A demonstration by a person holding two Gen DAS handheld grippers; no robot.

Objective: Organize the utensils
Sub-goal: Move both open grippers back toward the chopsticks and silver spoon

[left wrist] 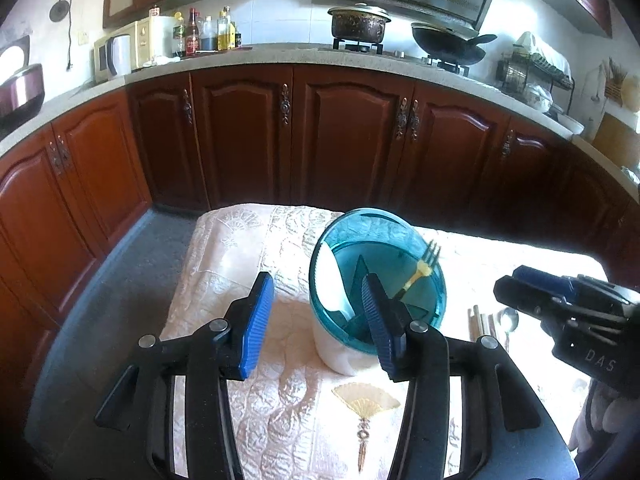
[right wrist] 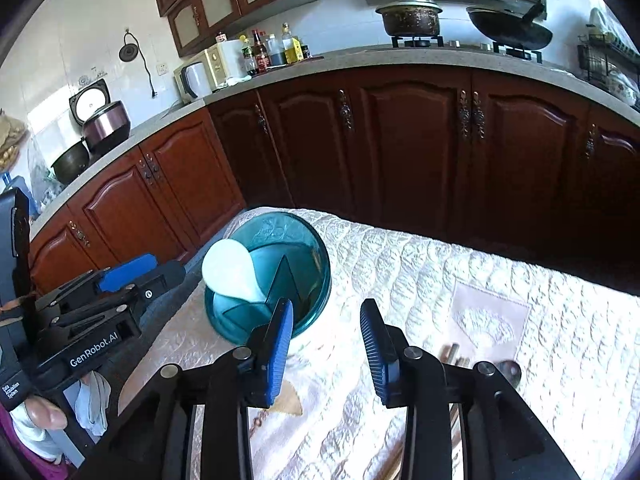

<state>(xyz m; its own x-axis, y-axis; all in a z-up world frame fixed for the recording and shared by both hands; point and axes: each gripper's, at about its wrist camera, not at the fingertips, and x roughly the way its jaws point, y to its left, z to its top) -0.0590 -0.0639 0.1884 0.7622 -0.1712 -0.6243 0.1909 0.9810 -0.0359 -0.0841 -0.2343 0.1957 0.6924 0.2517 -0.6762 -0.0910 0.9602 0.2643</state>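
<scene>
Right gripper (right wrist: 324, 348) hangs over the quilted tablecloth (right wrist: 440, 280) with its blue pads apart and nothing between them. Left gripper (left wrist: 316, 320) is the same story: pads spread, empty, with the teal utensil holder (left wrist: 376, 264) just ahead of it and a touch to its right.

Now the holder itself. It stands on the cloth, divided inside into compartments. A white rice paddle (right wrist: 232, 272) leans out of the left compartment, and a fork with a yellow handle (left wrist: 420, 272) stands tines-up in the right one. So two pieces look sorted already.

What's left? Down on the cloth, at the near right, lie a pair of chopsticks (left wrist: 482, 322) and a metal spoon (left wrist: 509, 320), side by side. In the right wrist view they sit just right of the right-hand pad, low in the picture, partly hidden behind the gripper's frame. Their long axes run roughly toward and away from the person, as far as can be told.

That's the relation that matters: the loose pieces lie to the right of the holder, on the right gripper's side, well clear of the left one. The right hand looks the nearer, and I'd judge it needs to swing right and dip, jaws straddling across the handles.
</scene>
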